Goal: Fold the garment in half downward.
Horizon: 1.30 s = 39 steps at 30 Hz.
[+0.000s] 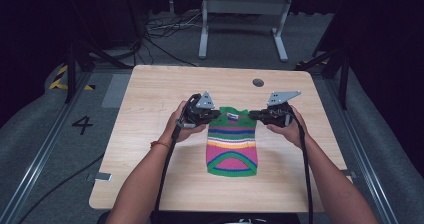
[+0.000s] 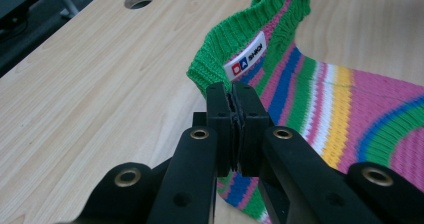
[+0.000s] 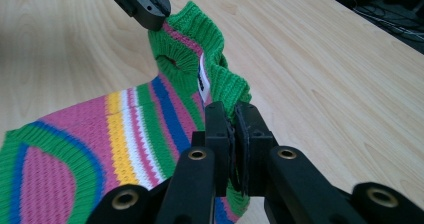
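Both forearms entering from the bottom of the high view, angled inward toward mid-frame. Left hand [image 1: 179, 124] wrapped around the left gripper [image 1: 214, 115], just left of centre, pointing right; thin orange band around that wrist. Right hand [image 1: 286, 126] wrapped around the right gripper [image 1: 254, 115], just right of centre, pointing left. Grey three-cornered plates riding on top of each, black cables trailing down along the forearms toward the bottom edge.

Left gripper [image 2: 232, 96] in its own view: jaws pressed together on the green ribbed edge of the small knitted sweater [image 2: 320, 99], pinching it at one corner of the collar. Right gripper [image 3: 231, 115] in its own view: jaws likewise closed on the green ribbing at the other collar corner, with the left gripper's tip [image 3: 145, 6] biting the far corner at upper left of that frame.

Sweater [image 1: 232, 141] at the centre of the pale wooden surface [image 1: 150, 99], between the two grippers, collar end stretched between them and raised slightly, body lying flat toward the bottom of the high view. Green collar and hem; bands of pink, blue, white, yellow and green across the body; curved blue and green outline near the lower end. White label [image 2: 245, 60] with red and blue marks inside the collar. Round hole [image 1: 258, 82] in the surface toward the upper right.
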Motion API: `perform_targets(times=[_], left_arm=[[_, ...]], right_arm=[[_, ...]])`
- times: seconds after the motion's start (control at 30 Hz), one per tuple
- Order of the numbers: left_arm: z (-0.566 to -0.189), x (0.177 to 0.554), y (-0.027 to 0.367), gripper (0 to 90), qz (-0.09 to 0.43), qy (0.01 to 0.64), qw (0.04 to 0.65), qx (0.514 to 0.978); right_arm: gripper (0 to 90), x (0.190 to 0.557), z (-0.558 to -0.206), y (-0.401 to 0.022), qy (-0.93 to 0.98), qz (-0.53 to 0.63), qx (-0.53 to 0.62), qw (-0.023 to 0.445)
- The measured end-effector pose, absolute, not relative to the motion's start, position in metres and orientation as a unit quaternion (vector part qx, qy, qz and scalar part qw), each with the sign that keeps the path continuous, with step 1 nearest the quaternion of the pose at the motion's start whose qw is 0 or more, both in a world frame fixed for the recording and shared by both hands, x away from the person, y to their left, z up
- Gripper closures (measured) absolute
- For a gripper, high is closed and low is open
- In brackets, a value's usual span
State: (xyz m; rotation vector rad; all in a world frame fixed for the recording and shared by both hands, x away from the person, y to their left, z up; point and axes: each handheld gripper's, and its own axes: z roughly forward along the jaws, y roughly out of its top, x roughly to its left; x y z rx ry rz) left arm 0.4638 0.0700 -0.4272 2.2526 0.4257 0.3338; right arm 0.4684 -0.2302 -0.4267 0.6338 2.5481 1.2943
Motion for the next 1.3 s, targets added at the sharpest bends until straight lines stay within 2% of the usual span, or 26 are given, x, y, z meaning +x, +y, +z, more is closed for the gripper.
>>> perform_targets(times=[0.33,0.53,1.3], left_arm=[[-0.428,0.434,0.079,87.4,0.123,0.126,0.395,0.902],[-0.439,0.414,0.076,87.7,0.103,0.102,0.385,0.912],[-0.469,0.361,0.075,87.6,0.072,0.054,0.338,0.937]], right_arm=[[85.9,0.438,-0.424,-0.232,0.876,0.444,0.165,0.092],[85.8,0.411,-0.442,-0.232,0.884,0.439,0.145,0.066],[84.5,0.359,-0.466,-0.224,0.911,0.401,0.088,0.028]])
